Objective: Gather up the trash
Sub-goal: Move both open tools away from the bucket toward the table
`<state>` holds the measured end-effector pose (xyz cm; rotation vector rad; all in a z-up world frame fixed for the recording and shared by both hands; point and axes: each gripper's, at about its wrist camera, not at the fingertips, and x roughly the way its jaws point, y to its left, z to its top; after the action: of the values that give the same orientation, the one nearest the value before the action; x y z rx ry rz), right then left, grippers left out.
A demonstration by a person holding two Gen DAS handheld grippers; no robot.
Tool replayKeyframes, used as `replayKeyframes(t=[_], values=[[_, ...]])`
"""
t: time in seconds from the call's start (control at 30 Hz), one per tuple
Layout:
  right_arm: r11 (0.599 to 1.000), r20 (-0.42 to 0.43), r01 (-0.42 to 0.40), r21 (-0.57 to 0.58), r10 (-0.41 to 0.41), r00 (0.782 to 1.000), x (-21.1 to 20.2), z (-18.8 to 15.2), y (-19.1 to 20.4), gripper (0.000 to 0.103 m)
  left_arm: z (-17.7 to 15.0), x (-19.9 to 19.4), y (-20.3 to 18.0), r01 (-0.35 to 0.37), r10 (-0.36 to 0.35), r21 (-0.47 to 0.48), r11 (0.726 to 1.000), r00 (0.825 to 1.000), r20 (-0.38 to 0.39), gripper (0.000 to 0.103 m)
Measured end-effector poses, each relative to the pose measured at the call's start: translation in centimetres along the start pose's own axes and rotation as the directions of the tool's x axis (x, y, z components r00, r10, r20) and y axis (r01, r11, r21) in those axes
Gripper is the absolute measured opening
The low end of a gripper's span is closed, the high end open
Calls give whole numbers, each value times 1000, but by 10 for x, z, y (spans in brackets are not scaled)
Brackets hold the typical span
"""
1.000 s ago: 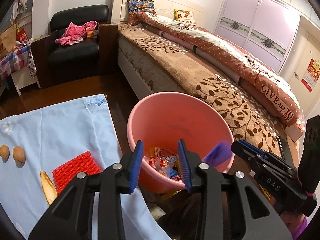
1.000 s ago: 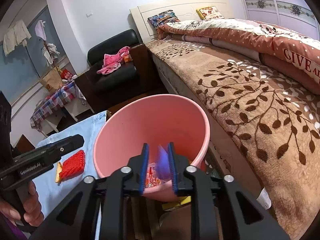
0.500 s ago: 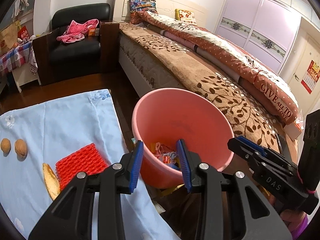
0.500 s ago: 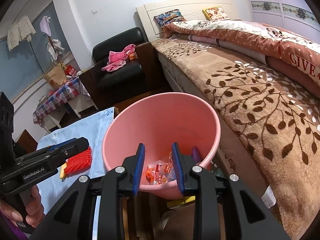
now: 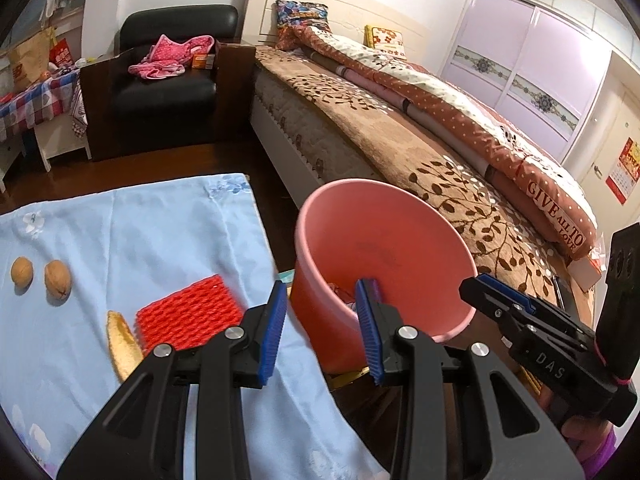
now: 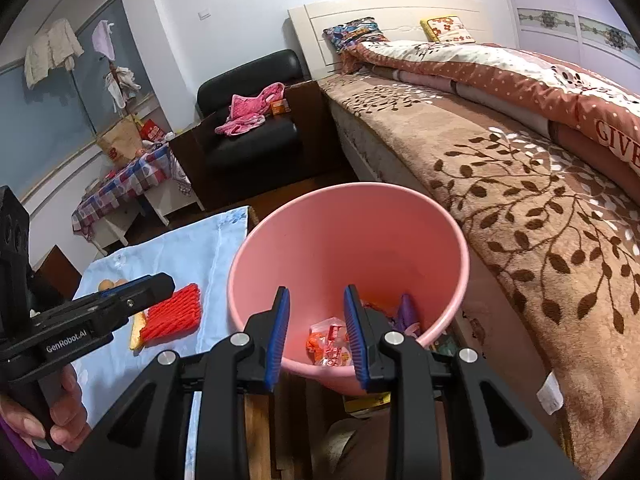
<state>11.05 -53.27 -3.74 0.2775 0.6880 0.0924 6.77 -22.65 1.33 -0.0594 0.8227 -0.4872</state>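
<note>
A pink bin (image 5: 384,248) (image 6: 348,240) stands between the table and the bed, holding red-and-white wrappers (image 6: 328,340) and a purple wrapper (image 6: 408,312). My right gripper (image 6: 316,332) is open and empty above the bin's near rim. My left gripper (image 5: 322,330) is open and empty over the table's right edge beside the bin. On the blue cloth (image 5: 120,248) lie a red foam net (image 5: 188,312) (image 6: 172,312), a yellow peel (image 5: 122,344) and two walnuts (image 5: 58,280).
A bed with a brown leaf blanket (image 5: 420,152) runs along the right of the bin. A black armchair (image 5: 168,80) with pink clothes stands behind the table. A small checked table (image 6: 124,184) is at the far left.
The right gripper opened and dropped the purple wrapper into the bin. The left gripper drew back and left, from over the bin towards the table's edge.
</note>
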Motion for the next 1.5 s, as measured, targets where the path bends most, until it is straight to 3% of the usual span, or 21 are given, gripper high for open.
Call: replayKeyframes(t=[0.87,1.2,1.5], values=[[995,-32,-51,-82,48,998,7,-5,47,27,-25,-34,74,-88,90,-121,989,996,4,35],[991,-34,-96,-94,93,995,8,-10,62,27,-44,-51,113,-163,165,-195,967,986,-7,35],[987,-76,-122,-105,114,991,18,-19,66,27,-55,-42,131,-227,218,-230,946,974,-63,35]])
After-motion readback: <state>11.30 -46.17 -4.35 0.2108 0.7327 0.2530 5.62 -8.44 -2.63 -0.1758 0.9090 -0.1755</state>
